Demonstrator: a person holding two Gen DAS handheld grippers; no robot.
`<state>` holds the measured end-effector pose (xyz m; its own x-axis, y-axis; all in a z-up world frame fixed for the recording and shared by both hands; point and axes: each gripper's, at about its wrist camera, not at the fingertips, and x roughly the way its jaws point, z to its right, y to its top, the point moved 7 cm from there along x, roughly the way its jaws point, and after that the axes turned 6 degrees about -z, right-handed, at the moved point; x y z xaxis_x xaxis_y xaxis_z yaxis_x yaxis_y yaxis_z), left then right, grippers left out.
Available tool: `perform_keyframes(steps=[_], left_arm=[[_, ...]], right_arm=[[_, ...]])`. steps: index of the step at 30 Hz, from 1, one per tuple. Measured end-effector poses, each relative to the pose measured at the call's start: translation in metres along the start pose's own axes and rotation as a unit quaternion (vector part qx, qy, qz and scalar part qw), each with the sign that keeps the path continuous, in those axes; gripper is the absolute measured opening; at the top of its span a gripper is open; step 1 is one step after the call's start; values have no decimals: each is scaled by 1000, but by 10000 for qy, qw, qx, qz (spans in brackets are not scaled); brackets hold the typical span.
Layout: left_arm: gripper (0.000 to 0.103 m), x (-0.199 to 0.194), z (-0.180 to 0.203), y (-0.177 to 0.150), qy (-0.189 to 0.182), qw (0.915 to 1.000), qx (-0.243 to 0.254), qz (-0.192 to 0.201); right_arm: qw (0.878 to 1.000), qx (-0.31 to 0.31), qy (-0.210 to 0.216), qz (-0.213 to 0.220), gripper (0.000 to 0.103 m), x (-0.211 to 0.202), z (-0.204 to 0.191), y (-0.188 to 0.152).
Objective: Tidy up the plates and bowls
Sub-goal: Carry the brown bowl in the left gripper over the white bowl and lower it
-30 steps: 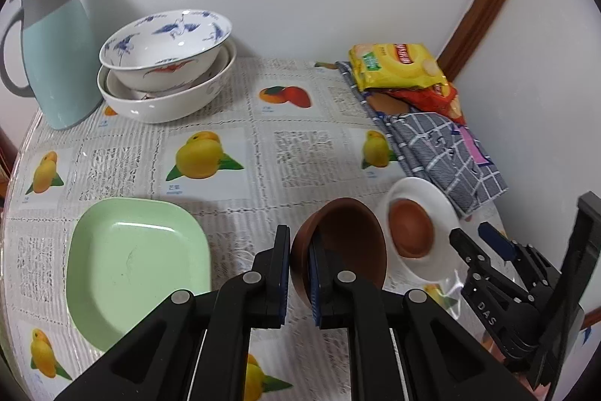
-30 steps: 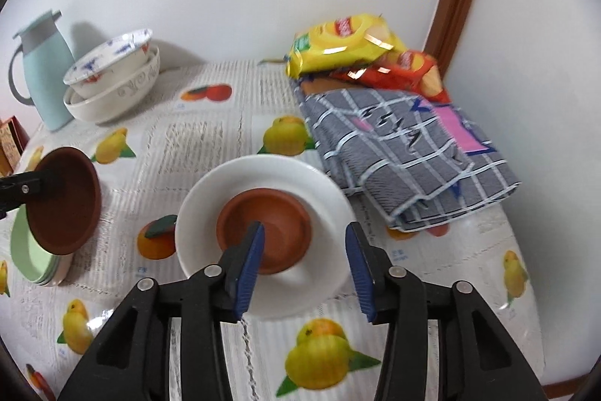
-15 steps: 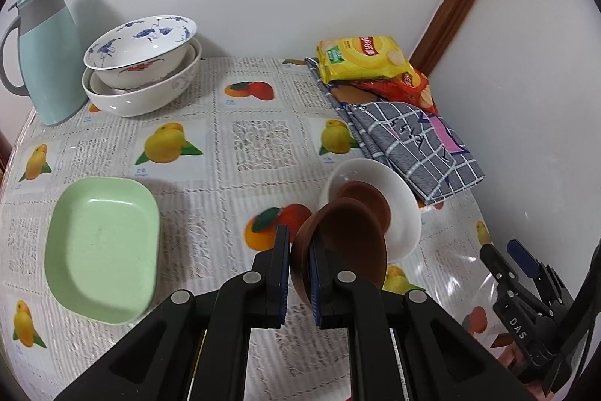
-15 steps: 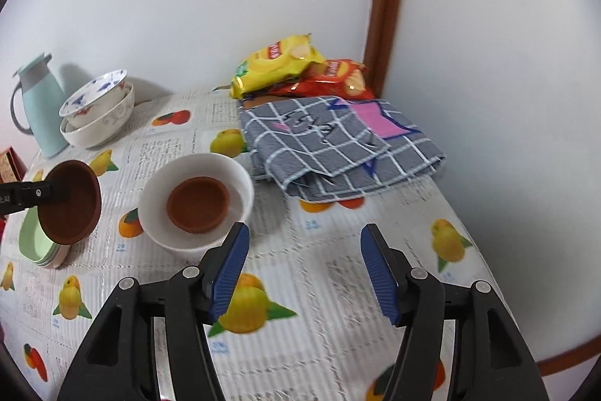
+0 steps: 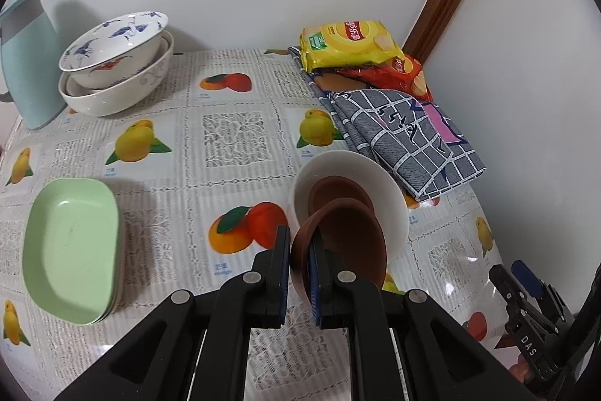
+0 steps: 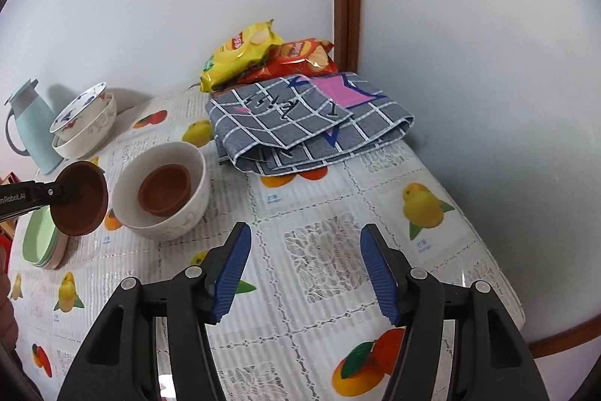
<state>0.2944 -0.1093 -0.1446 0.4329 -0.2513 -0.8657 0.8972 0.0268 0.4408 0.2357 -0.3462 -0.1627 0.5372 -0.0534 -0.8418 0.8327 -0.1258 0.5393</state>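
My left gripper [image 5: 299, 243] is shut on the rim of a brown bowl [image 5: 349, 243] and holds it tilted on edge. That bowl hangs just in front of a white bowl [image 5: 390, 190], which has a second brown bowl [image 5: 334, 190] inside it. In the right wrist view the held brown bowl [image 6: 80, 203] sits beside the left rim of the white bowl [image 6: 188, 213]. My right gripper [image 6: 304, 250] is open over bare tablecloth, to the right of the white bowl, with nothing between its fingers.
A stack of green plates [image 5: 71, 247] lies at the left. A blue-patterned bowl [image 5: 116, 44] sits nested in a white one at the back left, next to a pale blue jug [image 5: 26, 62]. Snack bags [image 5: 349, 44] and a folded checked cloth [image 5: 405, 134] fill the back right corner by the wall.
My left gripper carried the brown bowl from beside the green plates over to the white bowl. My right gripper pulled back from the white bowl and its jaws widened.
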Motion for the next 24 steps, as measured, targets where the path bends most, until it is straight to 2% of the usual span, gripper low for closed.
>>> perform_keyframes(steps=[16, 24], left_arm=[[9, 43, 18, 23, 70, 9998, 117, -175], [9, 63, 21, 30, 115, 9995, 135, -252]], right_arm=[[9997, 27, 32, -258, 57, 24, 8, 1], [9997, 46, -49, -218, 57, 30, 11, 4]])
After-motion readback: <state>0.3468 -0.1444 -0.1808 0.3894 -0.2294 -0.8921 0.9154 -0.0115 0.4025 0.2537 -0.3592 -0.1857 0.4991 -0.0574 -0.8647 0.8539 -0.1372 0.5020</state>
